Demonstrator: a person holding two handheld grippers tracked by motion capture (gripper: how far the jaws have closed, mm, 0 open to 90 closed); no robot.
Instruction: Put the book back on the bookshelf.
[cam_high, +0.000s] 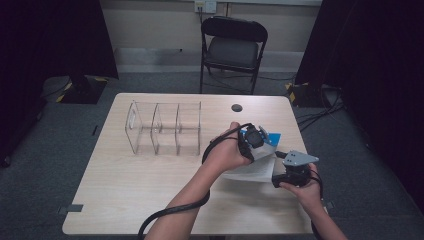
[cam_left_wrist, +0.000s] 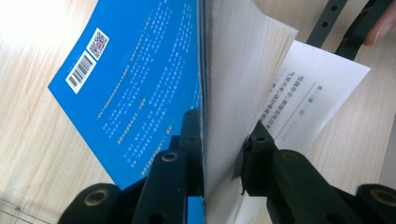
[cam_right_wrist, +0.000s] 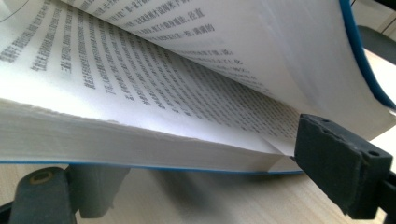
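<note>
A book with a blue cover (cam_high: 273, 137) lies open on the right half of the wooden table (cam_high: 130, 190). My left gripper (cam_high: 255, 137) is shut on the lifted part, its jaws pinching the blue back cover (cam_left_wrist: 135, 88) and a sheaf of white pages (cam_left_wrist: 233, 70). The lower stack of printed pages (cam_right_wrist: 140, 93) rests flat on the table. My right gripper (cam_high: 295, 172) sits at the book's near right corner. Its jaws stand wide apart, one under the stack's edge and one fingertip (cam_right_wrist: 338, 163) against the page corner.
A clear acrylic organizer (cam_high: 165, 127) with three compartments stands left of the book. A small black disc (cam_high: 236, 107) lies near the table's far edge. A black folding chair (cam_high: 232, 47) stands behind the table. Cables trail from both grippers off the near edge.
</note>
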